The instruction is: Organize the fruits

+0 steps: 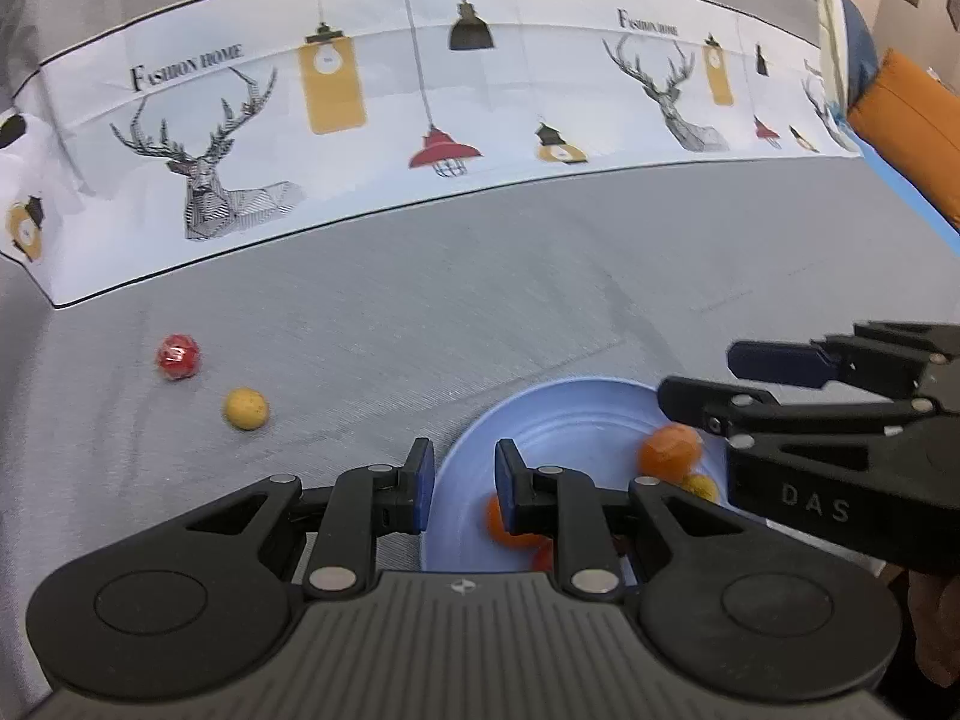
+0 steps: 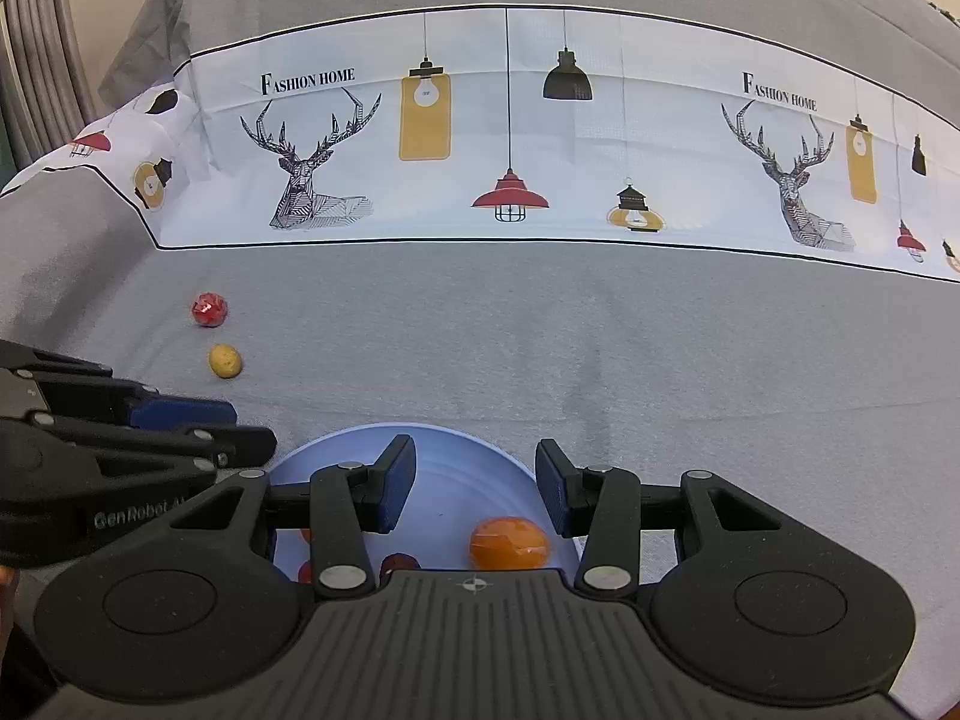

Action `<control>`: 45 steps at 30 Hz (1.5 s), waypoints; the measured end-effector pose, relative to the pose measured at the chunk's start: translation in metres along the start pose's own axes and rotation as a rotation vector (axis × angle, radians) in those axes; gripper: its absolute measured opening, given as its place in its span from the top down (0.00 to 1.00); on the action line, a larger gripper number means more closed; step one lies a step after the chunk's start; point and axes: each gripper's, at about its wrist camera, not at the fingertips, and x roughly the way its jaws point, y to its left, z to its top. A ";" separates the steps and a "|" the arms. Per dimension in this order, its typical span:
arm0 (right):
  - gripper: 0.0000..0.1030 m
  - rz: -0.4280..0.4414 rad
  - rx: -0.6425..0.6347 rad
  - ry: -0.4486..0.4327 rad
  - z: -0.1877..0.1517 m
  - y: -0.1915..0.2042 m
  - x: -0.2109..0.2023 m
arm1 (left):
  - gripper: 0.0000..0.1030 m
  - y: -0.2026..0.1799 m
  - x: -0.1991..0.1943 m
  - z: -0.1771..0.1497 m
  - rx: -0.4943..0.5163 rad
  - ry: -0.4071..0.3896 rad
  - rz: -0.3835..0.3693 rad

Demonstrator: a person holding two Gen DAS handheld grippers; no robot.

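Note:
A light blue plate (image 1: 558,414) (image 2: 456,456) lies on the grey cloth and holds several small fruits, among them an orange one (image 1: 669,450) (image 2: 510,543). A red fruit (image 1: 178,357) (image 2: 210,309) and a yellow fruit (image 1: 246,408) (image 2: 225,361) lie loose on the cloth to the left. My left gripper (image 1: 462,480) is open and empty over the plate's left rim. My right gripper (image 2: 474,483) is open and empty above the plate, with the orange fruit just below it. The right gripper also shows in the left wrist view (image 1: 708,384), and the left gripper shows in the right wrist view (image 2: 240,429).
A white printed band (image 2: 510,138) with deer and lamps crosses the cloth behind the plate. An orange cushion (image 1: 912,120) lies at the far right. Grey curtains (image 2: 36,48) hang at the far left.

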 end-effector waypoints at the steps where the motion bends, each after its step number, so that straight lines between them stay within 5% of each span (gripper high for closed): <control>1: 0.55 0.000 0.001 -0.001 0.000 0.000 -0.001 | 0.77 0.002 -0.001 0.001 -0.009 -0.005 0.007; 10: 0.55 0.008 0.008 -0.002 0.000 0.001 0.000 | 0.77 0.018 -0.005 0.006 -0.081 -0.029 0.047; 45: 0.55 0.010 -0.001 -0.016 0.001 0.005 -0.002 | 0.77 0.020 -0.008 0.008 -0.100 -0.046 0.057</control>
